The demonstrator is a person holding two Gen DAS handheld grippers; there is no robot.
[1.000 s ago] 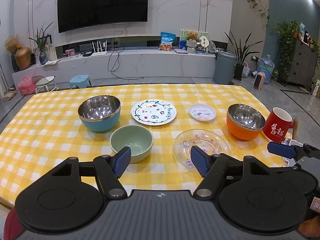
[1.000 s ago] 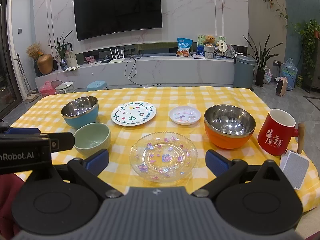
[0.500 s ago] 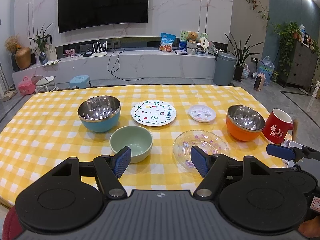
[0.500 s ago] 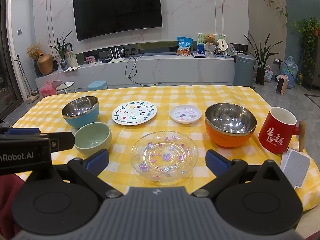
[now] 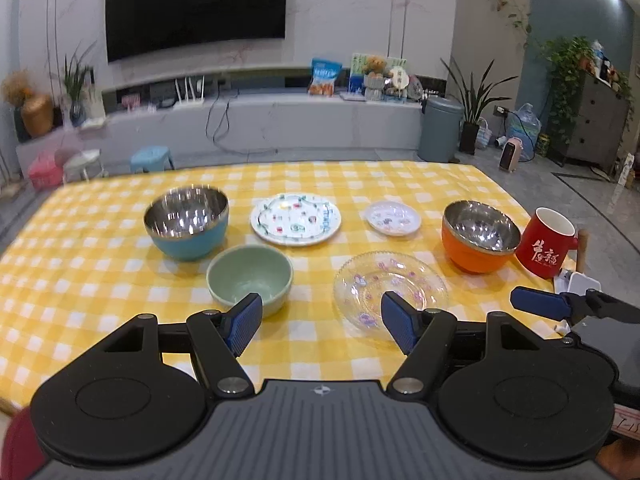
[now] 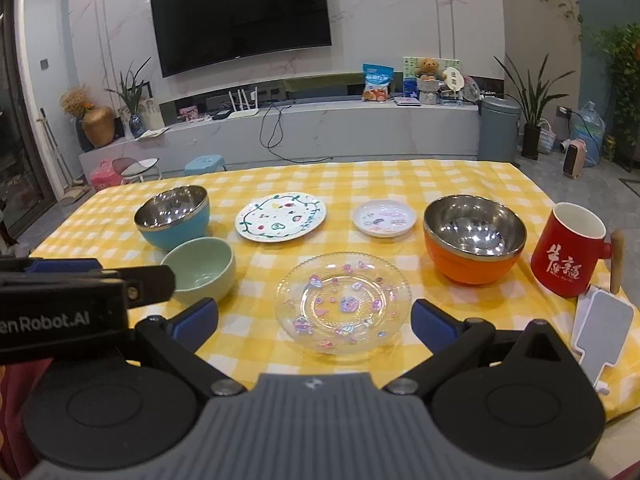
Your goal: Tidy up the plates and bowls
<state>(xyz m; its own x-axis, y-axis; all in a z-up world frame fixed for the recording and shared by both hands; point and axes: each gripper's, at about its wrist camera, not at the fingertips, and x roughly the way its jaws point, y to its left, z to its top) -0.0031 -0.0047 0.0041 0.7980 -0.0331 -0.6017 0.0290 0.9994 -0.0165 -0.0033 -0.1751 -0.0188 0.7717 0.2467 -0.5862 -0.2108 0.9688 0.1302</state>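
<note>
Blue steel-lined bowl (image 6: 172, 216) back left, upright, green bowl (image 6: 200, 268) just in front, painted plate (image 6: 280, 222) centre back, small plate (image 6: 383, 218) beside it, clear glass plate (image 6: 343, 306) nearest, orange steel-lined bowl (image 6: 474, 238) right, all apart

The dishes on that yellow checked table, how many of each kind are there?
Bowls: 3, a blue one, a pale green one, an orange one.
Plates: 3, a white painted plate, a small white plate, a clear glass plate.
Mugs: 1, a red mug.
Total: 7
</note>
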